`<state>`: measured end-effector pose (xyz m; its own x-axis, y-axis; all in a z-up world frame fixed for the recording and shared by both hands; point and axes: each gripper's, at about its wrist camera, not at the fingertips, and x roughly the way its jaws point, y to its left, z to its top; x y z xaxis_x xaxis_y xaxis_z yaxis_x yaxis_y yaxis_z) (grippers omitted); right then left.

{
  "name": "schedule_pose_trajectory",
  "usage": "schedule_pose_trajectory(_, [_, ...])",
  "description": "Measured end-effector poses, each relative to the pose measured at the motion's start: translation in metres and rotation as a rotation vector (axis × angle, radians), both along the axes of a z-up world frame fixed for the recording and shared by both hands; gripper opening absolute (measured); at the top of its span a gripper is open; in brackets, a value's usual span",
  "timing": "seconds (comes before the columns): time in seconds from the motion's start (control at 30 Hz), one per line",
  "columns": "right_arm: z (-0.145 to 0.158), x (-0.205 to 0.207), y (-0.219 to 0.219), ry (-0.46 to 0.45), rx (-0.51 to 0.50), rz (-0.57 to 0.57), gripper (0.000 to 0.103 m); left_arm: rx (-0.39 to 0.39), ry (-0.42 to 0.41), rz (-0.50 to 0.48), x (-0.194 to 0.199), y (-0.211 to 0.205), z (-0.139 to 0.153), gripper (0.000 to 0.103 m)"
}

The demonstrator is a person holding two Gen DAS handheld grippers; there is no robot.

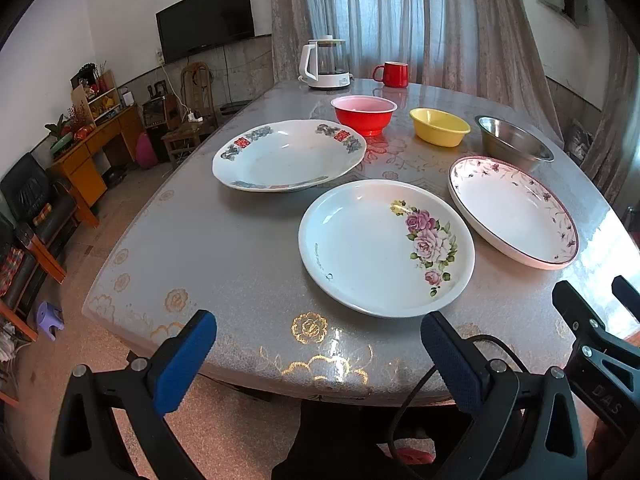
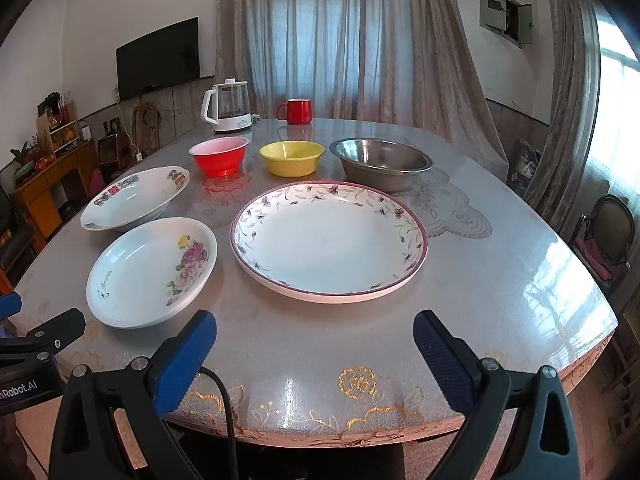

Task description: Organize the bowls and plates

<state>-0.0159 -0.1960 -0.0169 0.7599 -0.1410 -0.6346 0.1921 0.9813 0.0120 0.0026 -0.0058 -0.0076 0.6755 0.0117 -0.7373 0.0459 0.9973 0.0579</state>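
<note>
Three plates lie on the table (image 1: 224, 248): a rose plate (image 1: 360, 248) (image 2: 140, 276) nearest my left gripper, a pink-rimmed floral plate (image 1: 508, 208) (image 2: 328, 240) in front of my right gripper, and a plate with red and grey marks (image 1: 288, 156) (image 2: 132, 200) at the left. Behind them stand a red bowl (image 1: 363, 114) (image 2: 219, 156), a yellow bowl (image 1: 439, 126) (image 2: 291, 157) and a steel bowl (image 1: 512, 142) (image 2: 382, 162). My left gripper (image 1: 318, 344) is open and empty at the table's near edge. My right gripper (image 2: 314, 344) is open and empty too.
A white kettle (image 1: 325, 62) (image 2: 229, 106) and a red mug (image 1: 394, 74) (image 2: 297, 111) stand at the table's far edge. The right gripper shows at the right of the left wrist view (image 1: 600, 320). A chair (image 2: 604, 236) stands right of the table; cabinets and a sofa stand left.
</note>
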Motion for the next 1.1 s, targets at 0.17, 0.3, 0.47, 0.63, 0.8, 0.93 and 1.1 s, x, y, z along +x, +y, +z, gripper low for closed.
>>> schedule_pose_trajectory(0.17, [-0.0026, 0.0005, -0.0009, 0.007, 0.008, -0.004, 0.100, 0.002, 0.001, 0.001, -0.0001, 0.0003, -0.0006, 0.103])
schedule_pose_trajectory(0.3, [-0.0037, 0.0003, -0.0013, 0.010, 0.009, -0.004, 0.100, 0.004, 0.001, 0.001, 0.0001, 0.0006, -0.0013, 0.103])
schedule_pose_trajectory(0.47, [-0.0057, 0.0020, -0.0012, 0.021, 0.013, -0.001, 0.100, 0.005, 0.000, 0.003, -0.0005, 0.0005, -0.0018, 0.103])
schedule_pose_trajectory(0.63, [-0.0065, 0.0029, -0.0007, 0.021, 0.014, 0.001, 0.100, 0.005, 0.000, 0.003, -0.0005, 0.0006, -0.0019, 0.103])
schedule_pose_trajectory(0.8, [-0.0063, 0.0036, -0.0005, 0.024, 0.014, 0.001, 0.100, 0.006, 0.002, 0.005, -0.0002, 0.0025, -0.0022, 0.103])
schedule_pose_trajectory(0.93, [-0.0067, 0.0036, -0.0005, 0.026, 0.013, 0.000, 0.100, 0.006, 0.003, 0.004, -0.0003, 0.0025, -0.0022, 0.103])
schedule_pose_trajectory(1.1, [-0.0075, 0.0040, -0.0001, 0.031, 0.013, 0.001, 0.100, 0.006, 0.007, 0.004, 0.0000, 0.0043, -0.0030, 0.103])
